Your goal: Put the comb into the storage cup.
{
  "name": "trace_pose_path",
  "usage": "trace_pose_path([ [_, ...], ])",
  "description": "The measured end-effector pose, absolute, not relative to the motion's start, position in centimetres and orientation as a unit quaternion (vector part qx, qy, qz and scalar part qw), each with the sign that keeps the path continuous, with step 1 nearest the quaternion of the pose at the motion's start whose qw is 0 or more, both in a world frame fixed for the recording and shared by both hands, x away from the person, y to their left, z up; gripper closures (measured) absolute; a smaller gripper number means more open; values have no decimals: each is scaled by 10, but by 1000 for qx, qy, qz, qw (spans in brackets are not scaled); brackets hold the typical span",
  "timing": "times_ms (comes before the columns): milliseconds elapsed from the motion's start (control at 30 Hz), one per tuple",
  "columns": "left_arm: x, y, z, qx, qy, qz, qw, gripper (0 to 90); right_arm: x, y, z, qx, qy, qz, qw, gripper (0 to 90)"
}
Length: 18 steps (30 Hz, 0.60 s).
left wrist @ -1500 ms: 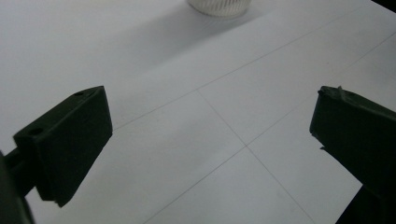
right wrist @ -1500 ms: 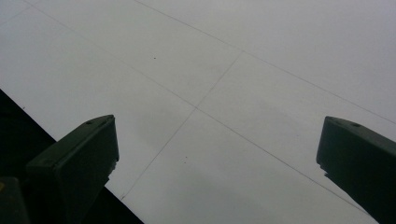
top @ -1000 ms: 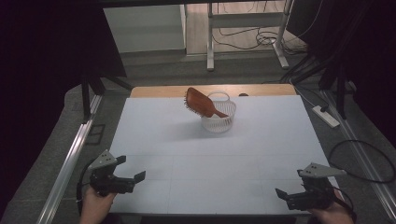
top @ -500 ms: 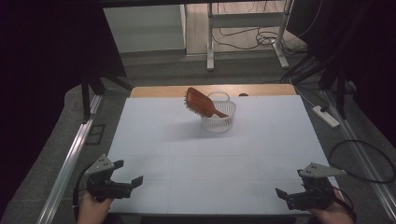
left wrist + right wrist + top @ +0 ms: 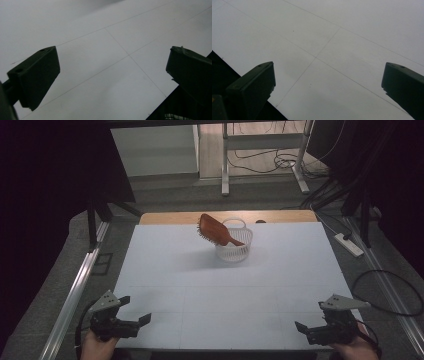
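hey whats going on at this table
A person sits at a white table with a two-jaw gripper in each hand. The left gripper and the right gripper both hover over the near edge, jaws wide open and holding nothing. At the far end stands a small white basket with a brown hairbrush propped in it, head sticking up and out to the left. Neither gripper is near them, so the handling has not yet begun.

Lab: floor cables (image 5: pixel 280 157), metal frames (image 5: pixel 225 167)
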<state>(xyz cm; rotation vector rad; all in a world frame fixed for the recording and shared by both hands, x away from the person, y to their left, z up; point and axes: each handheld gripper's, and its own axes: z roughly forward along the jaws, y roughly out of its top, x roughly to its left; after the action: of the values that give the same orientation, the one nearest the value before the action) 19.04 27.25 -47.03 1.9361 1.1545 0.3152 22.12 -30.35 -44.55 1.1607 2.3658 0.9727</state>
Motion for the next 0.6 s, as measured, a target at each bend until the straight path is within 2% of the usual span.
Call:
trace_pose_path([
  [600, 182, 275, -472, 774, 466, 126, 409, 0, 222, -304, -446, 411, 829, 340, 167, 0],
])
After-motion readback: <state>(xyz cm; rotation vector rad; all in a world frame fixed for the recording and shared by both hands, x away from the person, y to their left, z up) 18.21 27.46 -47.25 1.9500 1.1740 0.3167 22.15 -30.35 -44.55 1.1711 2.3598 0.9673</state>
